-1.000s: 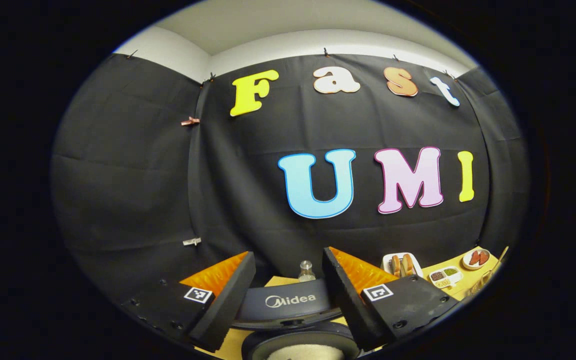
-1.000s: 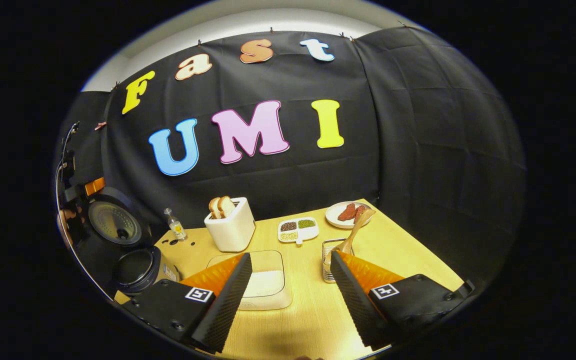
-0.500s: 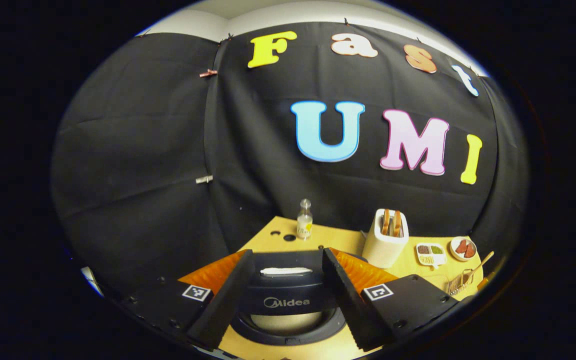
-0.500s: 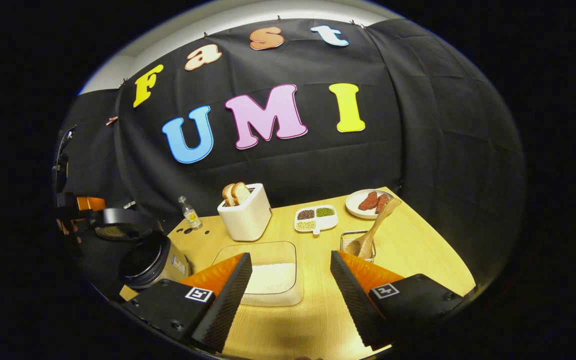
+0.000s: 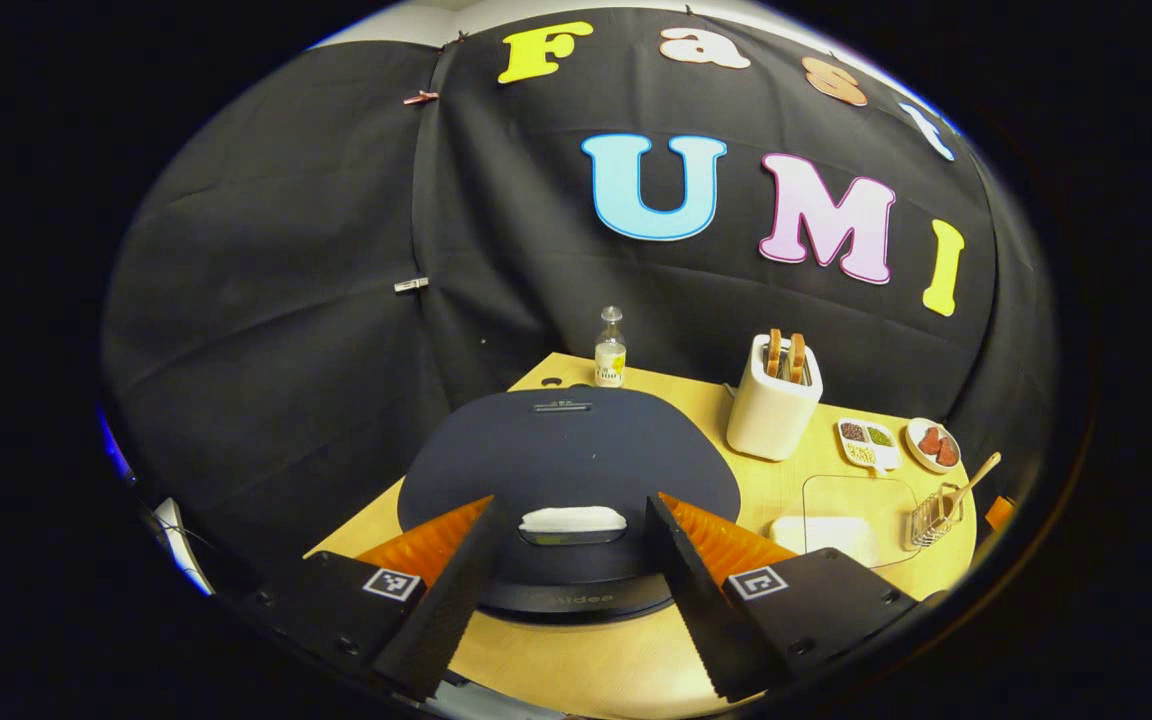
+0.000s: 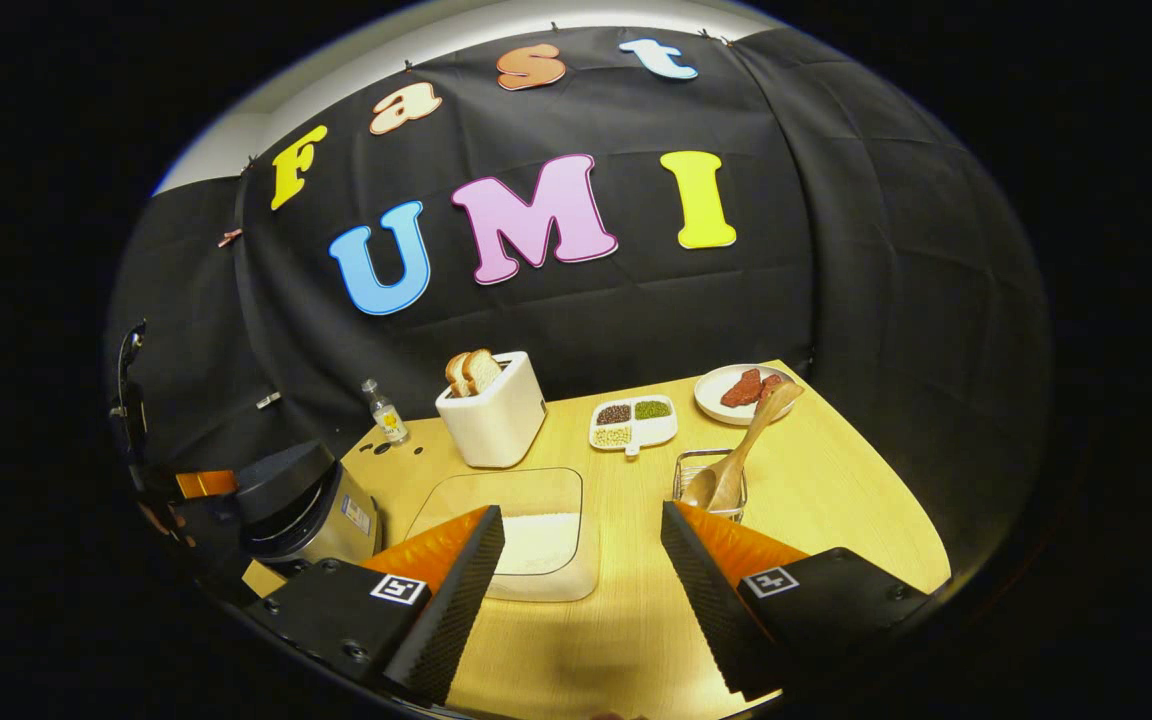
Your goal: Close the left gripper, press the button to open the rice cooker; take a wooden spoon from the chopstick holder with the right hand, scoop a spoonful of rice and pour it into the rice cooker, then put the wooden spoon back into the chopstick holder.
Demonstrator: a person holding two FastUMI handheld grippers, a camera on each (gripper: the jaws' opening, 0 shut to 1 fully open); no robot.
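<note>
table: rice cooker; toaster; rice tray; chopstick holder

left hand-held gripper: fingers apart | rice cooker: lid down, seemingly shut | between fingers: white button

Toaster, bottle, two dishes on table.

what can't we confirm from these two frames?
- Rice cooker, left gripper view: lid down hides the pot and any rice in it.
- Chopstick holder, right gripper view: holds the wooden spoon; anything else in it is too small to tell.
- Left gripper, right gripper view: at the edge, opening unreadable.
</note>
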